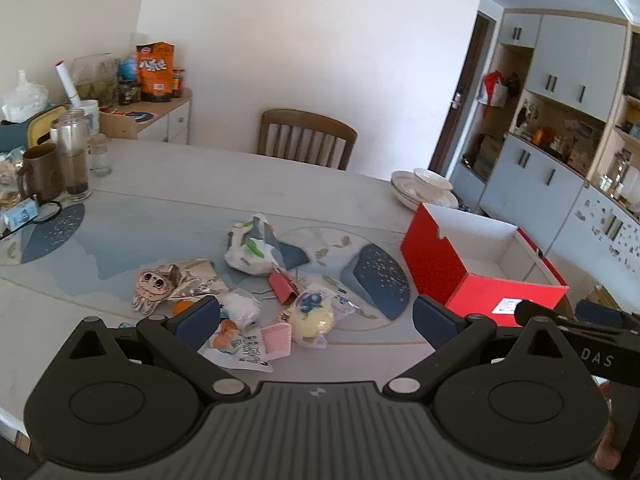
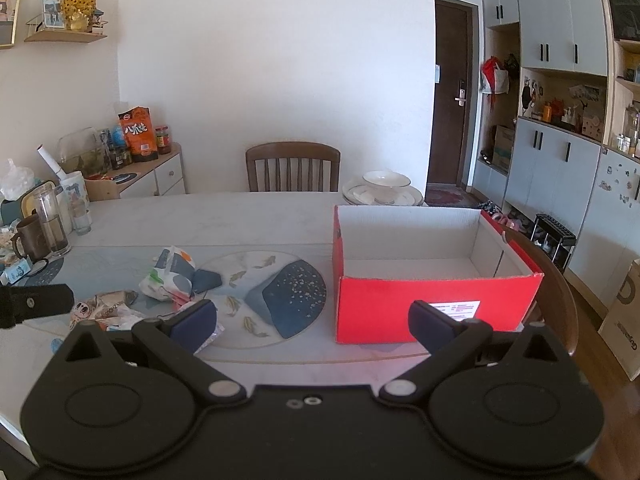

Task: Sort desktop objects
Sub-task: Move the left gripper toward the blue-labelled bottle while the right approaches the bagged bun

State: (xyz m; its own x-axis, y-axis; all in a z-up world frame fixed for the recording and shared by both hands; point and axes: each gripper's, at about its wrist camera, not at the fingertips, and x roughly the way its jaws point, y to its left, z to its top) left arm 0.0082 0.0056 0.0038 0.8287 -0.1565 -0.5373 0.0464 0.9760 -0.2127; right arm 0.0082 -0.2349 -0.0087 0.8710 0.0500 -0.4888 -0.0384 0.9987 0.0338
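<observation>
Desktop objects: heap of crumpled wrappers, snack packets [image 1: 256,248] and a pink comb [image 1: 276,342] on the pale table [image 2: 240,216], left of red cardboard box with white interior [image 2: 436,308] | box holds nothing visible | my left gripper [image 1: 316,320] released, holding nothing | my right gripper [image 2: 312,322] released, holding nothing.

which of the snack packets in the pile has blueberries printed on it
The yellow bun packet, at the pile's near right edge beside the pink comb. The white-green packet lies farther back, and the silver cartoon packet lies to the left.
</observation>
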